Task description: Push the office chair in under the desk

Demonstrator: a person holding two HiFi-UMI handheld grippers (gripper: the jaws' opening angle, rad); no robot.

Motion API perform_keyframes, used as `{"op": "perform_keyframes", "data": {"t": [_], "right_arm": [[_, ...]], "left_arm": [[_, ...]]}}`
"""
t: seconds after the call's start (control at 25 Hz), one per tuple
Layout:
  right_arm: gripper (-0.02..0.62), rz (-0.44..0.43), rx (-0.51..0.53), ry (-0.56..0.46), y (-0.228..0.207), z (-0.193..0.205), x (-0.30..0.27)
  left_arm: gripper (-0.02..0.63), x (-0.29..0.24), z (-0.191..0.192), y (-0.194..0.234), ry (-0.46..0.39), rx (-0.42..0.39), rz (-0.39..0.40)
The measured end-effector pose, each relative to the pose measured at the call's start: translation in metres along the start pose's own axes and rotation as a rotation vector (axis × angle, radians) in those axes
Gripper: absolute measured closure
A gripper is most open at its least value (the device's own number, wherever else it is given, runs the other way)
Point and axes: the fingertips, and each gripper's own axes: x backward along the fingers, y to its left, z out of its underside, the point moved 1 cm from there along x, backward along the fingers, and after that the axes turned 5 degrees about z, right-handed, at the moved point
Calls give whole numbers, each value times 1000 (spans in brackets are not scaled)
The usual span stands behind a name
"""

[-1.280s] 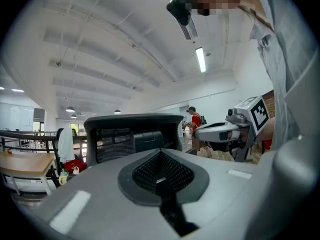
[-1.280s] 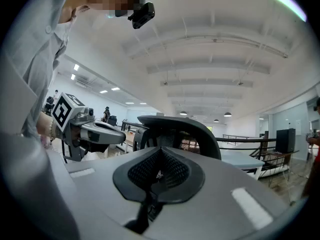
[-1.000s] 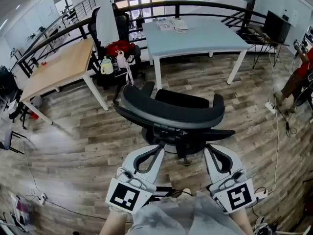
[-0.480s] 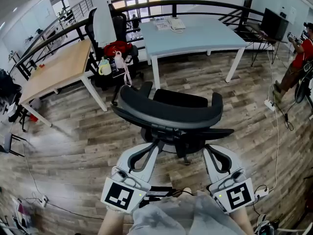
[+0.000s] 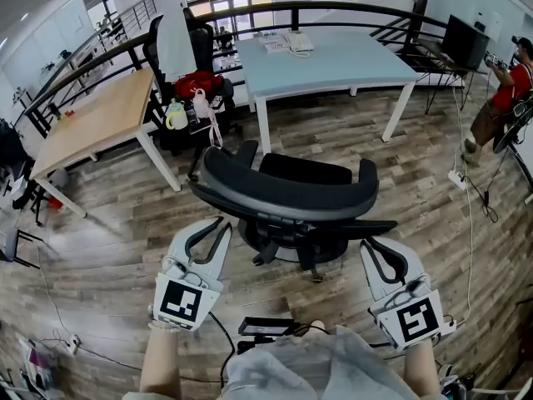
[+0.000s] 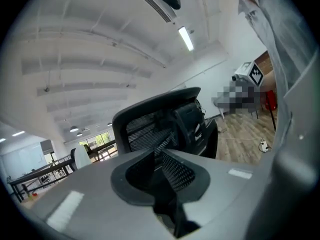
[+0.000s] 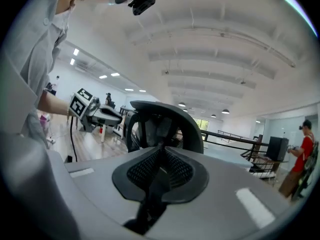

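Observation:
The black office chair (image 5: 287, 192) stands on the wood floor with its curved backrest toward me, well short of the pale blue desk (image 5: 350, 65). My left gripper (image 5: 218, 222) is shut and empty, its tip just left of the backrest's lower edge and apart from it. Also shut and empty, my right gripper (image 5: 371, 242) sits below the chair's right armrest. In the left gripper view the closed left gripper (image 6: 157, 156) points at the chair's mesh back (image 6: 160, 116). The right gripper view shows the closed right gripper (image 7: 161, 154) with the chair (image 7: 165, 124) close ahead.
A wooden desk (image 5: 100, 115) stands at the left, with a second black chair carrying a red bag (image 5: 200, 82) beside it. A phone (image 5: 300, 42) lies on the blue desk. Cables and a power strip (image 5: 456, 177) lie at right, near a person in red (image 5: 500, 98). A black railing (image 5: 350, 8) runs behind.
My left gripper has swung out to the left, from under the middle of the backrest to its left side. The right gripper has shifted slightly right. The chair has stayed put.

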Motion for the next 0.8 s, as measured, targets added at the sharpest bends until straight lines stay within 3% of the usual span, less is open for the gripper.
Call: {"op": "perform_keyframes", "data": {"t": [0.12, 0.32, 0.6, 0.8], "right_arm": [[517, 15, 64, 88, -9, 13, -5], [400, -13, 256, 208, -21, 39, -19], [359, -71, 460, 399, -36, 88, -35], [350, -117, 562, 470, -39, 101, -46]], "left_arm": [[525, -10, 19, 17, 61, -85, 22], [424, -27, 59, 37, 262, -258, 75], [377, -48, 99, 63, 491, -536, 142], [376, -60, 113, 77, 567, -618, 183]]}}
